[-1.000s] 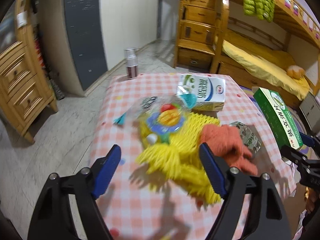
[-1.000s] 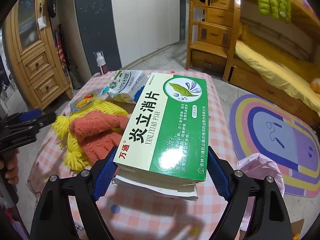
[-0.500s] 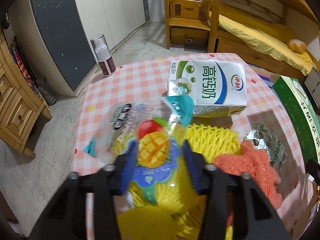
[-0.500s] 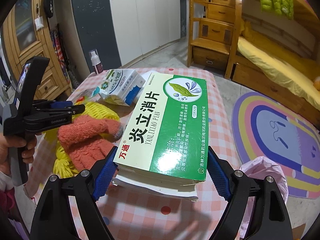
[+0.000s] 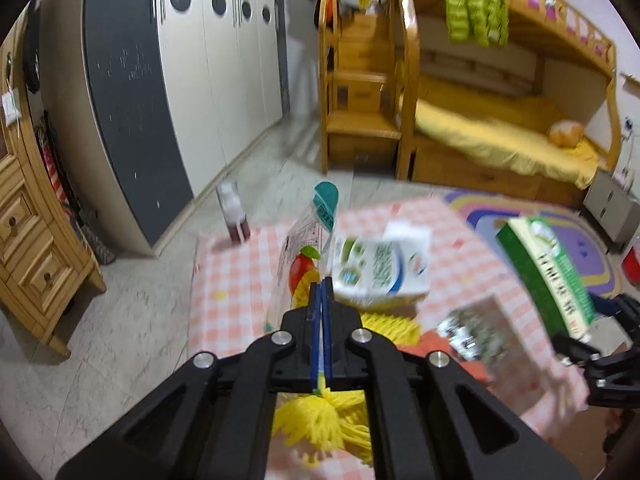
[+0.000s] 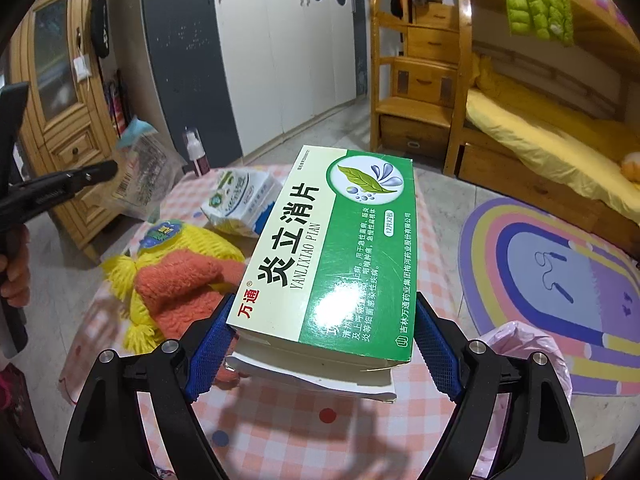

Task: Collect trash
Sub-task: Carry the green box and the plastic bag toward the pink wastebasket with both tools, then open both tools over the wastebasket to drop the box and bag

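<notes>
My left gripper (image 5: 321, 292) is shut on a clear snack wrapper (image 5: 308, 240) with fruit print and a teal corner, held up above the checked table (image 5: 224, 280). The same wrapper (image 6: 146, 178) hangs from the left gripper (image 6: 106, 170) in the right wrist view. My right gripper (image 6: 320, 334) is shut on a green medicine box (image 6: 332, 248), held above the table (image 6: 300, 420); the box also shows in the left wrist view (image 5: 544, 276). A milk carton (image 6: 240, 200), a blister pack (image 5: 476, 328) and yellow foam netting (image 6: 192, 240) lie on the table.
An orange glove (image 6: 180, 284) lies on the netting. A spray bottle (image 6: 196, 152) stands at the table's far corner. A pink bag (image 6: 520, 344) sits on the floor right of the table, by a rainbow rug (image 6: 560, 272). Bunk bed, wardrobe and wooden drawers surround.
My left gripper closed on the snack wrapper and lifted it off the netting. The right gripper kept holding the green box almost still.
</notes>
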